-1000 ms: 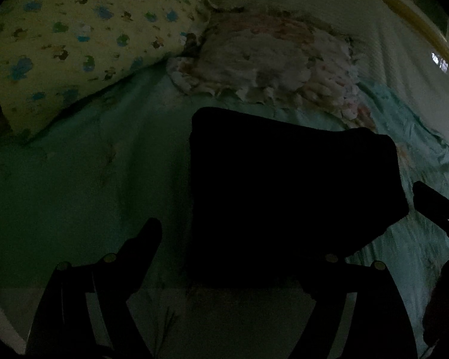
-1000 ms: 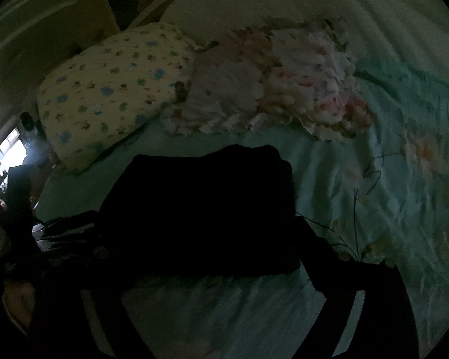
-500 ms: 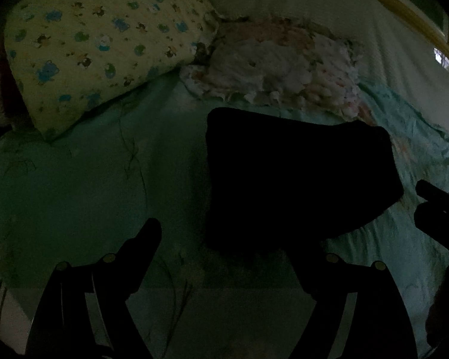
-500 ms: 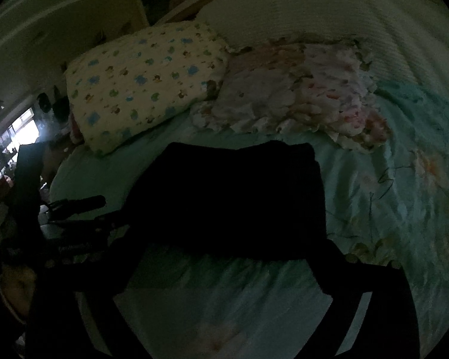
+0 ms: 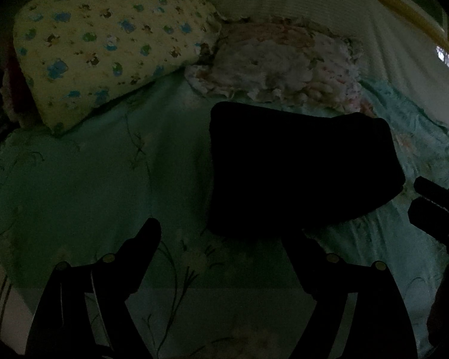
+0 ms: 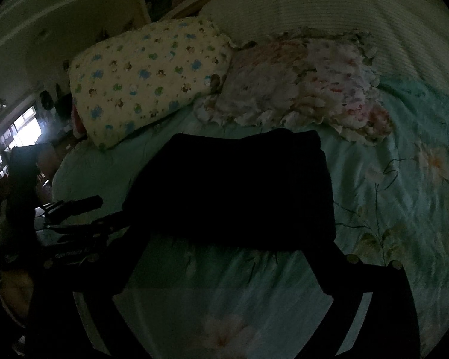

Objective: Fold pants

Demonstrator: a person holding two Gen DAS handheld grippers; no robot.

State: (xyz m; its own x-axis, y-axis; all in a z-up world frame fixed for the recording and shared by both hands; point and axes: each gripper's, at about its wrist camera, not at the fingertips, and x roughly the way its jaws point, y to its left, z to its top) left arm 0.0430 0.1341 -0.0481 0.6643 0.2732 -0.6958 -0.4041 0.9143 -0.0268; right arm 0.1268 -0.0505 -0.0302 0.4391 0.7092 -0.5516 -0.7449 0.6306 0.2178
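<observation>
Both grippers, left gripper [image 5: 224, 239] and right gripper [image 6: 233, 245], hang spread wide and empty, just short of the black folded fabric pants [image 5: 302, 167]. Judged complete: withdraw straight back without snagging the near edge on the pale green floral bedsheet [image 5: 89, 179].

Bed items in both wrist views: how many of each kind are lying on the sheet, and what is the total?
Folded dark pants: 1
Pillows: 2, one yellow spotted pillow and one ruffled floral pillow
Total: 3 things on the green floral sheet
</observation>
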